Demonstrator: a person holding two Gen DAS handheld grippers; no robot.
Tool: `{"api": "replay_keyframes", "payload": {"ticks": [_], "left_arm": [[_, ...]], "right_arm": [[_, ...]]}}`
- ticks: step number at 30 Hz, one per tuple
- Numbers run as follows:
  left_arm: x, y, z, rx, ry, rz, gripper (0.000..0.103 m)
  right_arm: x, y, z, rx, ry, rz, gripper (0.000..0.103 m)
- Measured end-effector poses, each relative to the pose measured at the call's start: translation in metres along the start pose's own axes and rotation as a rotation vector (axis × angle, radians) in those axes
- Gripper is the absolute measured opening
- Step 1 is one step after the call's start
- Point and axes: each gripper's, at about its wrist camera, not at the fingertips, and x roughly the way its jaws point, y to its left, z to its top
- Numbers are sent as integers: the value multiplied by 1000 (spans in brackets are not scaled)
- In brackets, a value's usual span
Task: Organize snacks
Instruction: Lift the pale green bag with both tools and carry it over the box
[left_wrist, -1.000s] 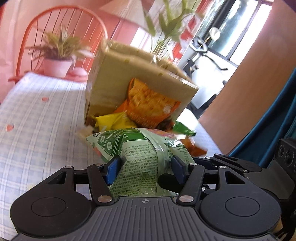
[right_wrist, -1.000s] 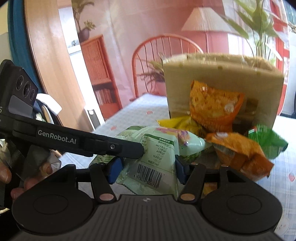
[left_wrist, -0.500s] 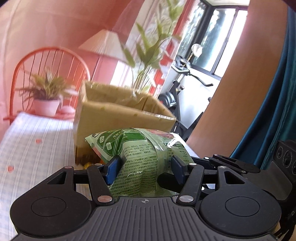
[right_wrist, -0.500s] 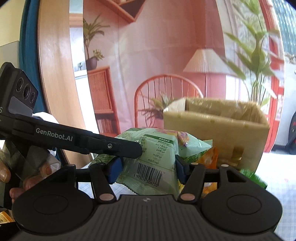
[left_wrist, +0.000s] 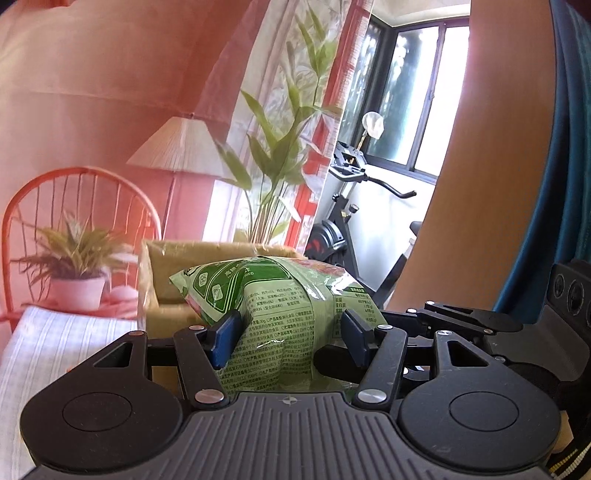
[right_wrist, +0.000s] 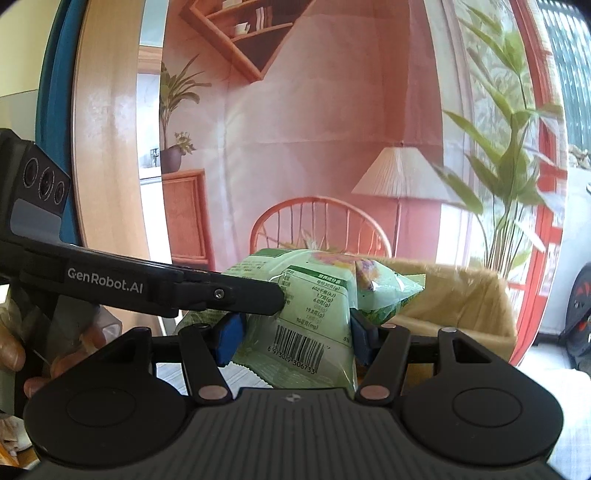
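Note:
A light green snack bag (left_wrist: 273, 317) is gripped from both sides. My left gripper (left_wrist: 290, 334) is shut on one end of it. My right gripper (right_wrist: 291, 336) is shut on the other end, where the bag (right_wrist: 314, 306) shows a barcode. The bag is held up in the air in front of an open cardboard box (left_wrist: 173, 273), which also shows in the right wrist view (right_wrist: 469, 302). The other snack bags are hidden below the frames.
A checked tablecloth (left_wrist: 55, 354) covers the table at lower left. A potted plant (left_wrist: 74, 266) and an orange chair (left_wrist: 81, 184) stand behind the box. A tall plant (right_wrist: 509, 173), a lamp (right_wrist: 399, 177) and an exercise bike (left_wrist: 354, 206) are further back.
Both grippers have lifted the green bag upward together. The pile of orange and yellow snack bags and the box front have dropped out of view below.

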Motion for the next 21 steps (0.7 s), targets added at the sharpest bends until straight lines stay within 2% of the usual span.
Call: {"api": "replay_keyframes", "payload": {"ticks": [12,21], "left_arm": [[82,29,39,-8,57,13,62],[166,62,54,-59,182,18,62]], "right_arm": [[71,-74,28,22,45,-2,61],[131,-135,32,54,152,-18,61]]}}
